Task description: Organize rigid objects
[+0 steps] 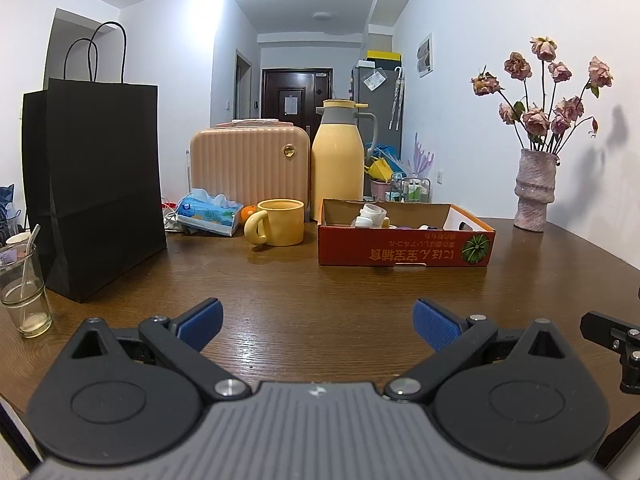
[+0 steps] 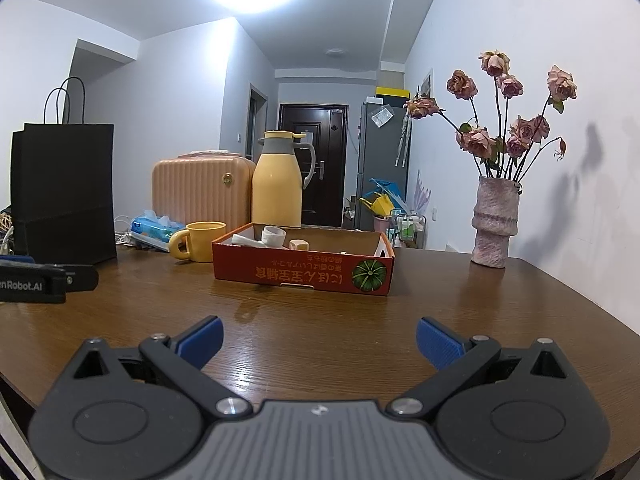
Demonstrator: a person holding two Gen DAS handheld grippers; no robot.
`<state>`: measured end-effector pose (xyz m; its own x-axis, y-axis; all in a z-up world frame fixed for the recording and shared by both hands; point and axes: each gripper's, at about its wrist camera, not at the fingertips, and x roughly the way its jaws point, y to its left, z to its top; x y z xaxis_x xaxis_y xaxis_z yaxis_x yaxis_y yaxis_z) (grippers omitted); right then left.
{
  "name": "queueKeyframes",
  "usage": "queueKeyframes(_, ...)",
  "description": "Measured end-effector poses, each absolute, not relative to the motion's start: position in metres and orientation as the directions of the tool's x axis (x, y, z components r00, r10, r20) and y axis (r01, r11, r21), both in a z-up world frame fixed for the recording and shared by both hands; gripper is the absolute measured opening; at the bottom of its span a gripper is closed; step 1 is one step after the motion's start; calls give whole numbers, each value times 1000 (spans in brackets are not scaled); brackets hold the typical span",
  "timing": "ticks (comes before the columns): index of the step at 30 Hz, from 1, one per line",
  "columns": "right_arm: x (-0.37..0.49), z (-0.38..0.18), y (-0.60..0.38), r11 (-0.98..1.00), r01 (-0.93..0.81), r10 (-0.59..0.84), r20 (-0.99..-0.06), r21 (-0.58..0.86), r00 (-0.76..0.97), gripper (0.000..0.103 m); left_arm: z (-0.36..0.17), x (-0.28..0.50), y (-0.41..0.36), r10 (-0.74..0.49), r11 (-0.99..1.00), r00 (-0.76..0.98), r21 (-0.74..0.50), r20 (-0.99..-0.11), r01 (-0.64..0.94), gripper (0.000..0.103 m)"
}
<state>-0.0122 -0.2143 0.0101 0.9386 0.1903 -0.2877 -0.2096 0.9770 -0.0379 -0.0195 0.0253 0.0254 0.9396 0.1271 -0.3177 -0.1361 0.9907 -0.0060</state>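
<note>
- Wooden desk [image 1: 320, 292] filled the lower frame, with a hallway and dark door behind at centre.
- Left gripper [image 1: 318, 322] and right gripper [image 2: 319, 340] both hovered low, spread wide, holding nothing.
- Red box [image 1: 406, 246], centre right, already held several small white items [image 1: 370, 216]; the sorting looked nearly done or not yet begun.
- Mug [image 1: 276, 222], flask [image 1: 338, 160] and black bag [image 1: 96, 184] stood outside it.

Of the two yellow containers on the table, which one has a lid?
The tall yellow thermos jug, standing behind the red cardboard box, has a grey-collared lid. The short yellow mug beside it is open on top.
</note>
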Motion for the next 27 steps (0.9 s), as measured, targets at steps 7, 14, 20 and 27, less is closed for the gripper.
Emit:
queueKeyframes(7, -12, 10, -214, 977, -210, 191, -287, -38, 939, 103, 26, -23, 24, 120, 992, 941, -6, -316, -129, 103)
queueKeyframes(14, -13, 10, -214, 977, -211, 191, -287, -38, 938, 103, 25, -24, 23, 117, 992, 941, -6, -318, -125, 103)
queueKeyframes(20, -15, 8, -209, 975, -217, 196, -292, -40, 936, 103, 25, -23, 22, 116, 992, 941, -4, -317, -124, 103)
queueKeyframes(27, -14, 6, -208, 975, -220, 198, -299, -40, 933, 103, 23, -20, 23, 115, 992, 939, -2, -325, -122, 103)
